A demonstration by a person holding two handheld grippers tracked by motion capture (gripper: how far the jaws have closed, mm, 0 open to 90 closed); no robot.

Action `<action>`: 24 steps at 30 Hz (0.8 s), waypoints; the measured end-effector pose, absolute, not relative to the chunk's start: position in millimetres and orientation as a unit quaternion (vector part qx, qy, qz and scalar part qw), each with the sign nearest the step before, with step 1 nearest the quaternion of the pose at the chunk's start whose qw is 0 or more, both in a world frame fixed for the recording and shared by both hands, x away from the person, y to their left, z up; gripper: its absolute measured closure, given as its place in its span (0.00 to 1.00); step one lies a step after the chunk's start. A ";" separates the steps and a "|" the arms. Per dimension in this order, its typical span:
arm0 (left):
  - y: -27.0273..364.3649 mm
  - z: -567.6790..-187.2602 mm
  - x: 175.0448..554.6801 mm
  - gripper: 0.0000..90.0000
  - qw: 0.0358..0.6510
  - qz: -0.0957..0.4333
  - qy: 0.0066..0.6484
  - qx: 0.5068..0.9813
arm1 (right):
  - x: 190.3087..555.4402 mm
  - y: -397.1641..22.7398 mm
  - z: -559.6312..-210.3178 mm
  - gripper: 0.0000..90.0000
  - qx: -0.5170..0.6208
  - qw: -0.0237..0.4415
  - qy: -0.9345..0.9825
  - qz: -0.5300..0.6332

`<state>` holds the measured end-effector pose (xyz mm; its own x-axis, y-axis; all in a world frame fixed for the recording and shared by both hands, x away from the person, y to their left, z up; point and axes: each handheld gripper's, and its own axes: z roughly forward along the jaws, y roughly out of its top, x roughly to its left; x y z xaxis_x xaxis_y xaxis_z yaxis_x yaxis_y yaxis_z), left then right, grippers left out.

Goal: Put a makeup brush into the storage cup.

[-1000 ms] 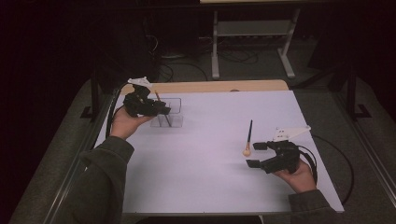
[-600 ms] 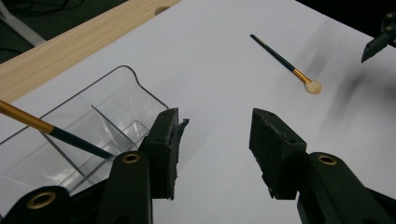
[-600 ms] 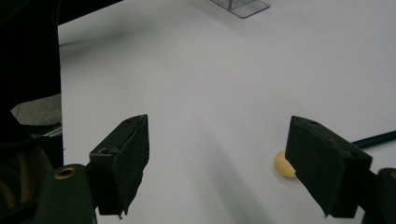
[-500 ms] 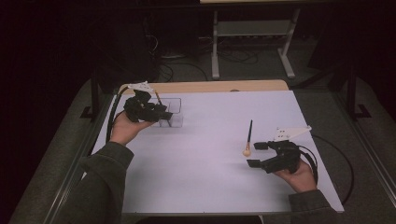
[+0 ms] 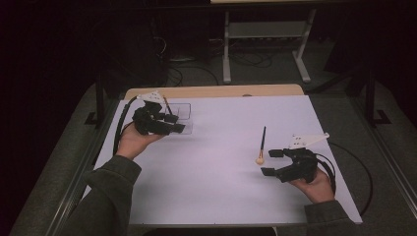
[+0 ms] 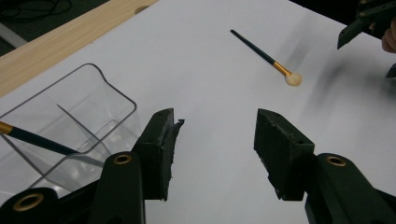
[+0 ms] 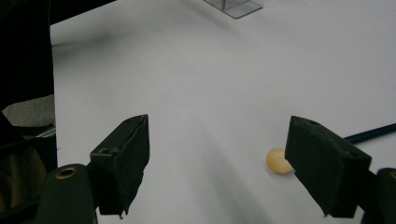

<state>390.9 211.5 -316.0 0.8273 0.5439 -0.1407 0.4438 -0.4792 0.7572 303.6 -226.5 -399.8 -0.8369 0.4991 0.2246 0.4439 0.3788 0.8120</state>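
So the loose makeup brush (image 5: pixel 262 143) is lying flat on the white counter (image 5: pixel 216 196), pale fluffy tip toward the person, dark handle pointing away. It's sitting just in front of the right gripper (image 5: pixel 271 162), a bit off to one side, not touching it. In the right gripper view the tip (image 7: pixel 279 161) is right next to one of the fingers (image 7: pixel 327 163), but not between them. Those fingers are spread wide with nothing in them.

Over on the far left there's a clear plastic organizer (image 5: pixel 181 114) with dividers, and another brush (image 6: pixel 35 140) is already leaning inside one compartment. The left gripper (image 5: pixel 176 123) is hanging right beside that box; its fingers have just been opening, they're about half spread now, and nothing is between them. Looks to me like it has just dropped that brush off.

My read: one brush is stowed, and picking up the second one is the step in hand. The next move would be shifting the right gripper sideways so the handle sits between the fingers, going down low, and closing. It's a thin handle flat on the counter, so it could easily roll or slip out.
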 end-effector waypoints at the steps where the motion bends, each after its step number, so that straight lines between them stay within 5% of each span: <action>1: 211.0 -317.3 389.3 0.52 0.421 0.059 0.288 0.858 | 303.8 -227.0 -399.6 0.23 0.284 0.032 0.830 0.480; 24: 209.9 -329.7 358.9 0.48 0.419 0.063 0.271 0.864 | 307.3 -234.5 -395.5 0.24 0.301 0.039 0.826 0.475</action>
<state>358.9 209.9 -329.7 0.8454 0.5211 -0.1173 0.4146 -0.5019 0.7591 307.3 -234.5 -395.5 -0.8157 0.5345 0.2212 0.4600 0.3676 0.8082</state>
